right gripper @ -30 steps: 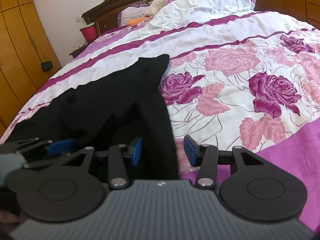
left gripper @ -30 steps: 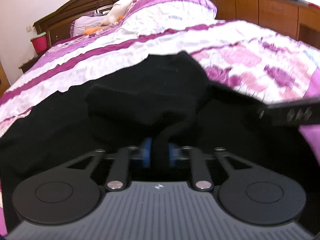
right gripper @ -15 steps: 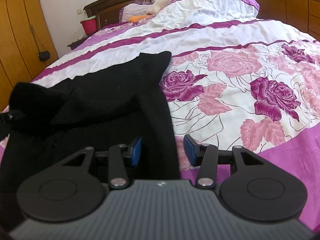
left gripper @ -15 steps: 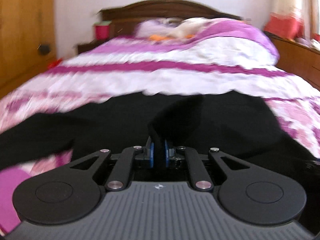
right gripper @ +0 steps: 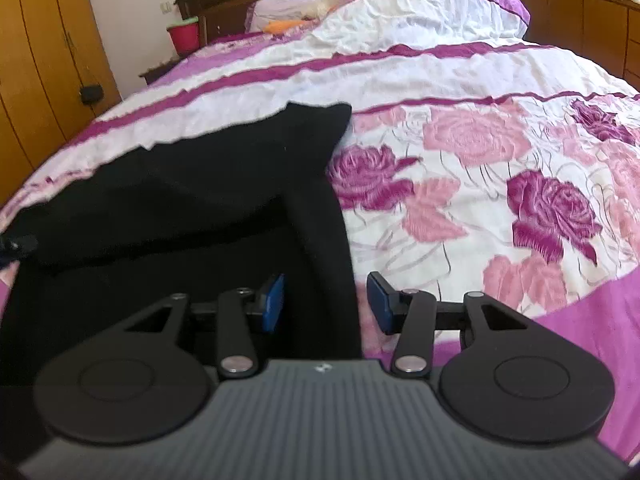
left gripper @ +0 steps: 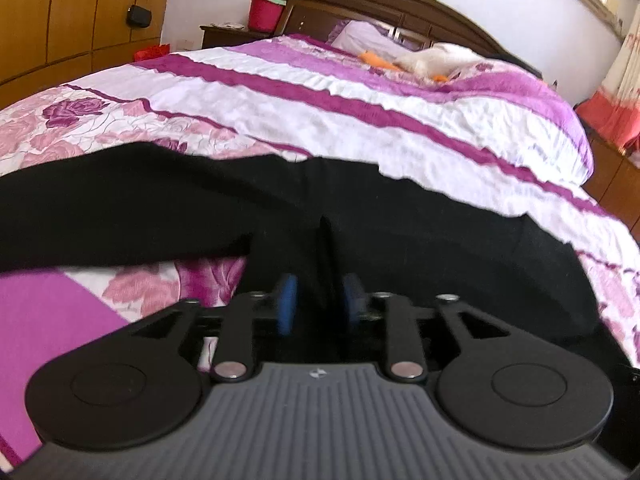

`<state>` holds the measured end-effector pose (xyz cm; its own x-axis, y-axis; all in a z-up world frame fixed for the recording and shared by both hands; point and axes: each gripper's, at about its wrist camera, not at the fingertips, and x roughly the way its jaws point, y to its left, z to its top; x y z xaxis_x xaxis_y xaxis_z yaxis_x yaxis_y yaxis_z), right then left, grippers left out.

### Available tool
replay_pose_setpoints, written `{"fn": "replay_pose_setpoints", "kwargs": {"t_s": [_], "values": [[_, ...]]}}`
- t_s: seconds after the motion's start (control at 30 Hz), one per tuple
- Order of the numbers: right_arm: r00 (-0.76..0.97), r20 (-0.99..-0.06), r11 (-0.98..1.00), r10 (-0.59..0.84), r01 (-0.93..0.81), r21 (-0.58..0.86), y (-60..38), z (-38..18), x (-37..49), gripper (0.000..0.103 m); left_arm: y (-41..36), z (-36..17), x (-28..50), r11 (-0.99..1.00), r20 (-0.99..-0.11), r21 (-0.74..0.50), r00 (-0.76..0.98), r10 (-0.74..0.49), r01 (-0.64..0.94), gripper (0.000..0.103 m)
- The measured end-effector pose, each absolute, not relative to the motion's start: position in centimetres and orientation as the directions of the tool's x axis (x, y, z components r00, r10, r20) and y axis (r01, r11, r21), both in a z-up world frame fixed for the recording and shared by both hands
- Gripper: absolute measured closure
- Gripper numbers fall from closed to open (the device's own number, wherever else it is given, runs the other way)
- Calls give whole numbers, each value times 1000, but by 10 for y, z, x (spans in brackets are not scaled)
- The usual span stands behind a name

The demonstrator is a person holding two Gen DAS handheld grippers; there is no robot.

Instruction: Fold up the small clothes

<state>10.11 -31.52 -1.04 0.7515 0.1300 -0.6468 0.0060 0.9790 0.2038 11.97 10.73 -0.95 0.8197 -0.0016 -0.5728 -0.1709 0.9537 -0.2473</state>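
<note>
1. The left gripper has just been opening; its jaws now stand apart around a ridge of the black garment, apparently letting go after carrying it across.
2. The right gripper is parted over the garment's right edge, pinching nothing.
3. The garment lies on the flowered bedspread, partly folded.

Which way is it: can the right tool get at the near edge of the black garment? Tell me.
Probably yes. The right tool stands open with the black garment edge running between its blue pads, and nothing else on the bedspread blocks it.
</note>
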Motion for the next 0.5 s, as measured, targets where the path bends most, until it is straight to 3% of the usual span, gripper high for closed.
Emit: {"fn": "replay_pose_setpoints", "kwargs": {"t_s": [0.07,0.13,0.5], "values": [[762,-634,979,130,2,203,-318,-3,106,54,109,-4,122,953,-551,-263,834,-19,-152,46],[773,-621,979,133,-4,205,-320,2,113,54,107,1,126,957,-532,-261,846,-33,-127,43],[789,-597,982,147,-43,185,-320,9,196,54,102,-7,178,976,-555,-202,830,-48,-79,42]]}}
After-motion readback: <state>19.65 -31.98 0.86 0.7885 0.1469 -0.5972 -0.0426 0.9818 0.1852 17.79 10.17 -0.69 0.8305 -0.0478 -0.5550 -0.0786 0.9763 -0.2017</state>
